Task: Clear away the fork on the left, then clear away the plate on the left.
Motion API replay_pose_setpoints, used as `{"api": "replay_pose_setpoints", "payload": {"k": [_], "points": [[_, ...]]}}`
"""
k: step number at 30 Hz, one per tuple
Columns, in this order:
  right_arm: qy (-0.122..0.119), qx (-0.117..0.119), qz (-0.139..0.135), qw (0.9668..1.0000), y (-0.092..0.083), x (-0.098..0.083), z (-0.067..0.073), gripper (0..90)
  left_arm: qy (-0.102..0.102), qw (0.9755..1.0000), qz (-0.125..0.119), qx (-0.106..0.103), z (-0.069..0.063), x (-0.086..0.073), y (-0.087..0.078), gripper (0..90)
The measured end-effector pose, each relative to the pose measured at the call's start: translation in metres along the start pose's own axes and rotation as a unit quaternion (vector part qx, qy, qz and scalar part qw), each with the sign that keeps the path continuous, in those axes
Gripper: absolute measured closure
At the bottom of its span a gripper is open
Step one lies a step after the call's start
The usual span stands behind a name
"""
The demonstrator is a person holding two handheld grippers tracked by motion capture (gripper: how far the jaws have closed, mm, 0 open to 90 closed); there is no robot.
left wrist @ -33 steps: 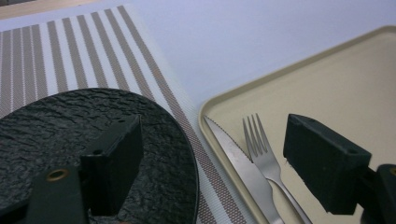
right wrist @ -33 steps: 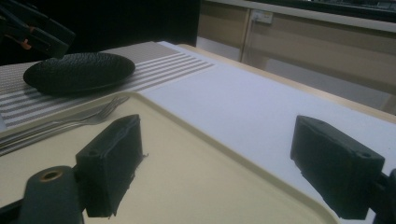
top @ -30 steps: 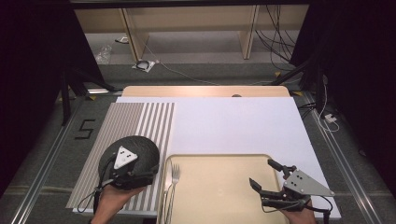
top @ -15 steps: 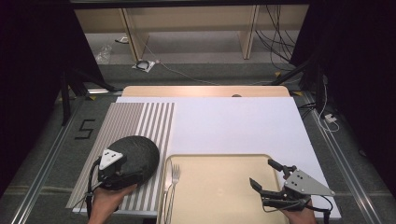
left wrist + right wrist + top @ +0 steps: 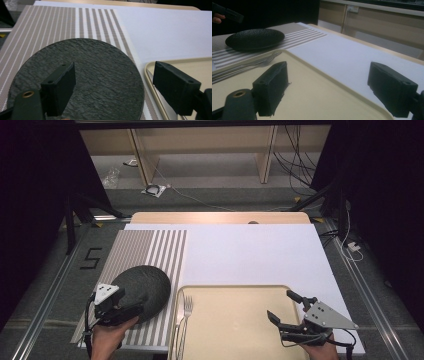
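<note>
While the left hand-held gripper (image 5: pixel 131 309) hovers with jaws apart over the black plate (image 5: pixel 145 287), the right hand-held gripper (image 5: pixel 287 312) waits, also apart, above the tray (image 5: pixel 235 295).

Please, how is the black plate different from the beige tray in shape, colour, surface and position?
The black plate is round, while the beige tray is rectangular with rounded corners. The black plate is dark with a rough, slate-like surface; the beige tray is pale and smooth. The black plate lies on the striped placemat near the left tongs, and the beige tray beside it carries a fork. Both lie flat on the table.
</note>
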State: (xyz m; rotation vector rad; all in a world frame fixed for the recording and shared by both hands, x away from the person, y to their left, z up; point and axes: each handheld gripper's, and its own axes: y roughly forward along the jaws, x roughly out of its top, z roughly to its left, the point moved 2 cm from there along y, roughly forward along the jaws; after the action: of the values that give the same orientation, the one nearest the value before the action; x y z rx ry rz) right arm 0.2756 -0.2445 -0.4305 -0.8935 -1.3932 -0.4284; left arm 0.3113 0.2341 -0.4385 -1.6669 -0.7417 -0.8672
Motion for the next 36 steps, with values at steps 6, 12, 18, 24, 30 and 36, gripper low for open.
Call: {"api": "replay_pose_setpoints", "payload": {"k": [6, 12, 18, 24, 30, 36], "points": [[-0.002, 0.002, 0.002, 1.0000, 0.001, 0.000, 0.001, 17.5, -0.041, 0.9991, 0.003, 0.011, 0.012, -0.002, -0.002, 18.3], [-0.003, 0.002, 0.004, 1.0000, 0.002, 0.000, 0.001, 17.5, -0.094, 0.9955, 0.008, 0.007, 0.023, -0.005, -0.002, 18.4], [-0.004, 0.004, 0.002, 1.0000, 0.002, 0.000, 0.001, 17.5, -0.117, 0.9928, 0.003, 0.025, 0.031, -0.008, -0.008, 18.4], [-0.004, -0.001, 0.000, 1.0000, 0.000, 0.001, 0.002, 17.5, -0.149, 0.9881, -0.004, 0.038, 0.041, -0.010, -0.013, 18.2], [-0.007, -0.002, 0.002, 1.0000, 0.000, 0.001, 0.002, 17.5, -0.192, 0.9806, -0.006, 0.041, 0.051, -0.014, -0.017, 17.7], [-0.007, -0.003, 0.001, 1.0000, 0.000, 0.001, 0.003, 17.5, -0.217, 0.9751, 0.001, 0.043, 0.056, -0.018, -0.018, 16.6]]}}
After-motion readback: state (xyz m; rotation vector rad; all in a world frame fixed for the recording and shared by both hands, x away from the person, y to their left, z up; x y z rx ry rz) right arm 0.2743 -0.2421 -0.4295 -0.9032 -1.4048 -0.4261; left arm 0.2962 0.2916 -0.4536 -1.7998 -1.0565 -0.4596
